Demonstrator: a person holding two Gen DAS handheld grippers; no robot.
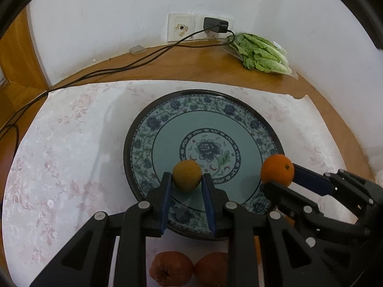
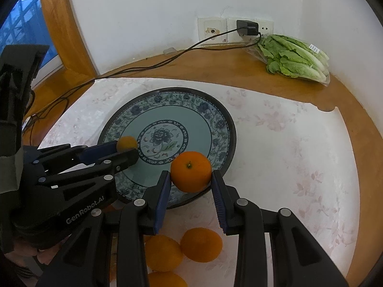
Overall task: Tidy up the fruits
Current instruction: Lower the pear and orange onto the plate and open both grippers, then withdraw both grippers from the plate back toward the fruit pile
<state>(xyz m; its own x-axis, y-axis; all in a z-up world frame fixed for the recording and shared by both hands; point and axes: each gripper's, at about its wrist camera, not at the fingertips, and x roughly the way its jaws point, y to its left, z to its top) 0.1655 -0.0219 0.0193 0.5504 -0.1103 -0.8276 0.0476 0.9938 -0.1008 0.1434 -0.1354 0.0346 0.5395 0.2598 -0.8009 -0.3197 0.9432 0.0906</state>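
Observation:
A blue floral plate point(image 1: 239, 110) lies on a white cloth; it also shows in the right wrist view point(image 2: 222, 124). My left gripper point(image 1: 187, 179) is shut on a small yellow-orange fruit point(image 1: 186, 175) over the plate's near part; that fruit shows in the right wrist view point(image 2: 126, 142). My right gripper point(image 2: 191, 175) is shut on a bright orange point(image 2: 191, 171) above the plate's near right rim; the orange shows in the left wrist view point(image 1: 277, 170). Loose oranges point(image 2: 201, 245) lie on the cloth below my grippers.
A bag of lettuce point(image 1: 262, 53) lies at the back right of the wooden table point(image 1: 191, 64). A black cable point(image 1: 134, 64) runs from a wall charger point(image 1: 215, 25) across the table's back left. Two reddish fruits point(image 1: 171, 269) lie near the front edge.

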